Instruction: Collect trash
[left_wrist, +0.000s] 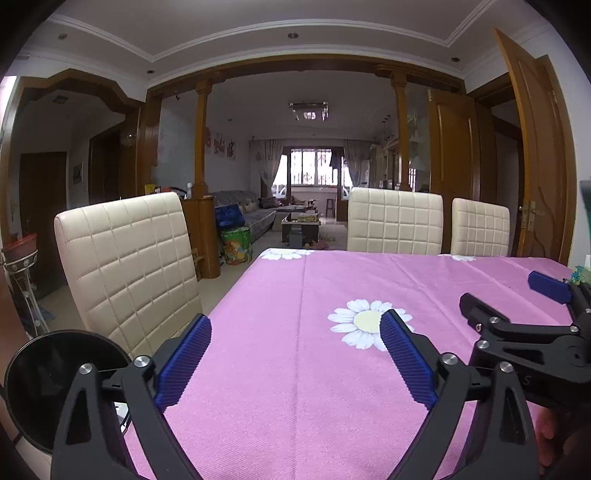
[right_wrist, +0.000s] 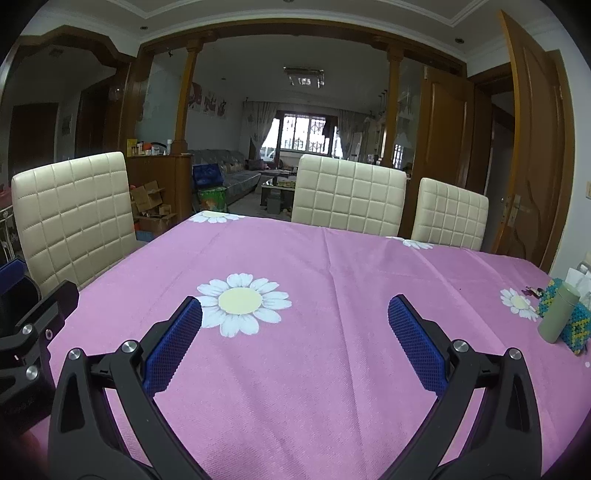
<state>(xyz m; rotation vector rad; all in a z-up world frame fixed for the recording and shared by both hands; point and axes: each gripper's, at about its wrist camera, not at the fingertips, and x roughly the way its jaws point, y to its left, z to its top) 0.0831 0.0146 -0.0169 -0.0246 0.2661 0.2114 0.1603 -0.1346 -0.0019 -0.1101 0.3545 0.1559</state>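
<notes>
Trash is honestly hard to spot right now: nothing obviously throwaway lies on the pink tablecloth (right_wrist: 295, 369) ahead of us. Our left gripper (left_wrist: 295, 336) and right gripper (right_wrist: 295, 317) both hover over the table, jaws spread wide and holding nothing. Only clutter we see is off at the right edge: a green flask (right_wrist: 558, 312), a beaded thing (right_wrist: 574, 330) touching it, and tiny dark bits (right_wrist: 532, 291) nearby that we can't identify. Best move, we reckon, is swinging right for a look before grabbing anything, and not knocking that flask.
</notes>
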